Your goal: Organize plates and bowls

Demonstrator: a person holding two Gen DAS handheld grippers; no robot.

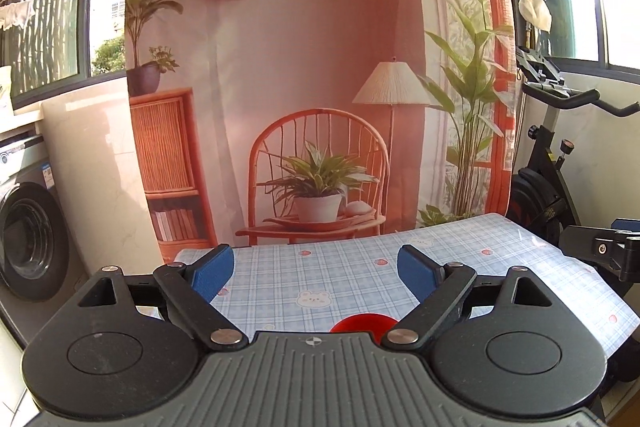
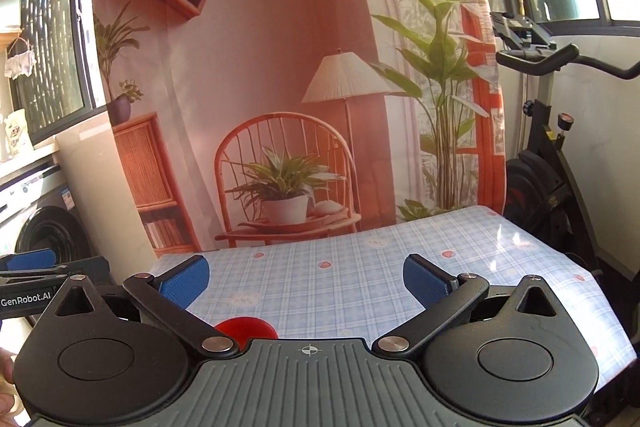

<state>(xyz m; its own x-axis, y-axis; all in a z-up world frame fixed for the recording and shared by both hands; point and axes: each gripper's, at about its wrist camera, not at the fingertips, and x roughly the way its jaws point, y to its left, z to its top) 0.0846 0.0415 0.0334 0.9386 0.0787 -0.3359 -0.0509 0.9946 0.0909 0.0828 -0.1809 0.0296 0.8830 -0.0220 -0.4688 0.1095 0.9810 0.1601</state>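
The left claw (image 1: 316, 269) is hovering above the tabletop (image 1: 360, 267), spread wide and gripping nothing. A red bowl (image 1: 362, 323) is sitting on the tabletop below it, mostly hidden behind the claw's body. The right claw (image 2: 306, 279) is likewise gaping wide and bare; its view is showing the left claw's side at the left edge.

Between the left gripper's (image 1: 316, 269) blue pads (image 1: 214, 269) and black arms, the tablecloth (image 1: 320, 283) shows a pale blue and white check dotted with small red strawberries and white bear faces. Just ahead of its grey ribbed body sits a red bowl (image 1: 362, 323). Beyond the right gripper (image 2: 306, 283), equally blue-padded, hangs a backdrop (image 2: 280, 67) printed in terracotta orange, cream and leafy green. To its right stands a black exercise bike (image 2: 548, 167).
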